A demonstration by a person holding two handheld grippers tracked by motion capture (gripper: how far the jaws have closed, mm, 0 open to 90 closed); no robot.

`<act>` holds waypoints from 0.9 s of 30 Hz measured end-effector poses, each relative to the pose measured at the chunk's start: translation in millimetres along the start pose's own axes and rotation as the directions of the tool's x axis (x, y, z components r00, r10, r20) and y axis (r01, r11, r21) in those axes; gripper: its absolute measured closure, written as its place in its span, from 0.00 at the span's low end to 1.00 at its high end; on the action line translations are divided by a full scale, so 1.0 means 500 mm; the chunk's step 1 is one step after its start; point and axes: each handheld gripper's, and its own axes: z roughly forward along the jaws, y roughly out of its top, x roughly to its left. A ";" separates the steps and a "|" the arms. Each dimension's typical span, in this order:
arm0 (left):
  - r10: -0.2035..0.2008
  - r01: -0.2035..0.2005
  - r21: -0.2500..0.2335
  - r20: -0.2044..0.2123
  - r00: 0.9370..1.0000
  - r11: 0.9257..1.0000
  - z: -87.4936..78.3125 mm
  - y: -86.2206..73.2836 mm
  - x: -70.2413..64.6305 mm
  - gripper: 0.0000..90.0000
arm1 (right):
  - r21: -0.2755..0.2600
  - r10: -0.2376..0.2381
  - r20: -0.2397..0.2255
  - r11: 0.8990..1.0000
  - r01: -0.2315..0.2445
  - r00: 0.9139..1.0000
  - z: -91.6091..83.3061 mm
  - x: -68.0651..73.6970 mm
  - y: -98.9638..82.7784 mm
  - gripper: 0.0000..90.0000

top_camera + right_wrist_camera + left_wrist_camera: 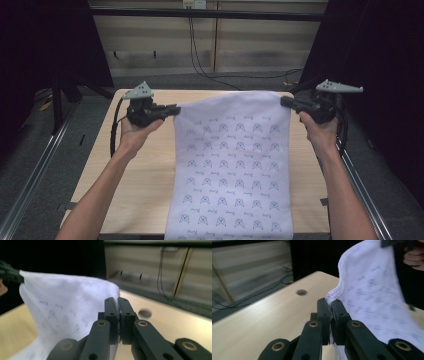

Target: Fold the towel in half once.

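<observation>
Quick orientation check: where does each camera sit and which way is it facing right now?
High view: above the near side, looking forward and down at the table; both forearms, left gripper, right gripper.
Left gripper view: along its jaws, clamped on the white cloth.
Right gripper view: along its jaws, clamped on the cloth's other corner.
Shared: cloth, table.

White patterned cloth (pixel 232 165) runs down the counter (pixel 145 175) from the far edge to the near edge, right of centre. Its two far corners are lifted off the counter. The left gripper (pixel 172 109) is clamped on the far left corner, above the counter's far left part. The right gripper (pixel 286 101) is clamped on the far right corner, above the far right corner of the counter.
</observation>
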 end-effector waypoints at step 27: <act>-0.170 0.056 0.463 0.206 0.964 0.884 -0.002 -0.333 -0.199 0.96 | 0.563 0.052 -0.102 0.826 0.015 0.993 -0.123 0.194 -0.411 0.97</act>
